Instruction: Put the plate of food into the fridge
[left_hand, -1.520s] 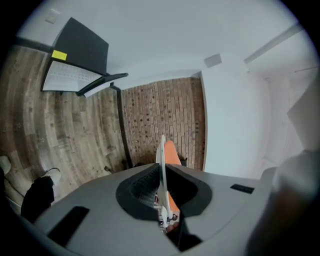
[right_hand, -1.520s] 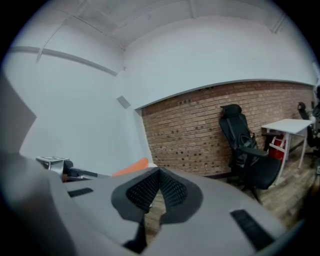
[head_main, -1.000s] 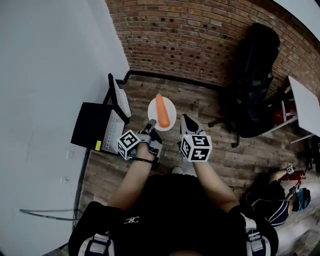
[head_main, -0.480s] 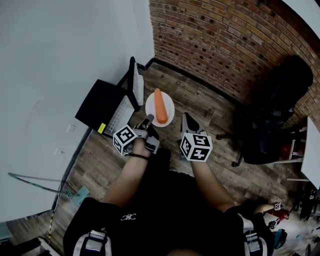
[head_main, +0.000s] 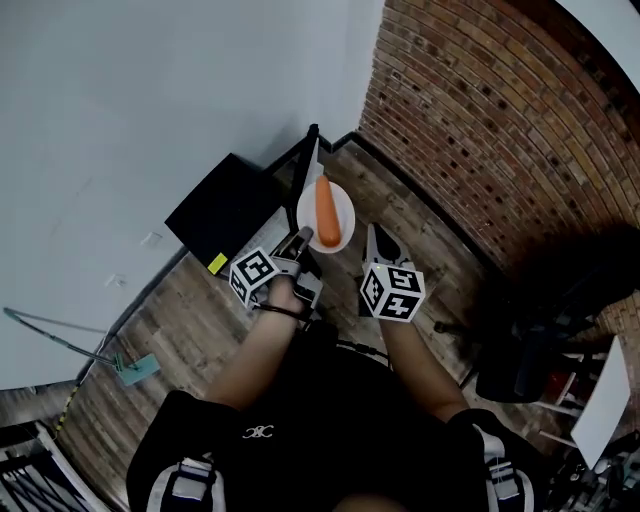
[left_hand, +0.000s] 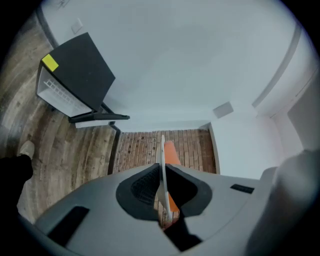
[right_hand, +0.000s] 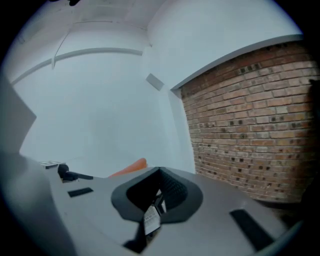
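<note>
A white plate (head_main: 338, 212) carries a long orange carrot (head_main: 326, 209); it is held in the air above the wooden floor. My left gripper (head_main: 302, 238) is shut on the plate's near rim. In the left gripper view the plate (left_hand: 161, 165) shows edge-on between the jaws, with the carrot (left_hand: 170, 152) on its right side. My right gripper (head_main: 376, 238) hangs just right of the plate, jaws together, holding nothing. The black mini fridge (head_main: 228, 208) stands on the floor left of the plate, its door (head_main: 304, 165) swung open. The left gripper view shows its pale inside (left_hand: 59, 93).
A white wall (head_main: 180, 90) meets a brick wall (head_main: 500, 130) in the corner behind the fridge. A black office chair (head_main: 535, 345) and a white table (head_main: 598, 405) stand at the right. A teal object (head_main: 138, 368) and thin rods lie on the floor at left.
The view has swung left: the fridge and wall corner now sit straight beyond the plate, and the chair has slid to the lower right. Both grippers keep their hold and spacing.
</note>
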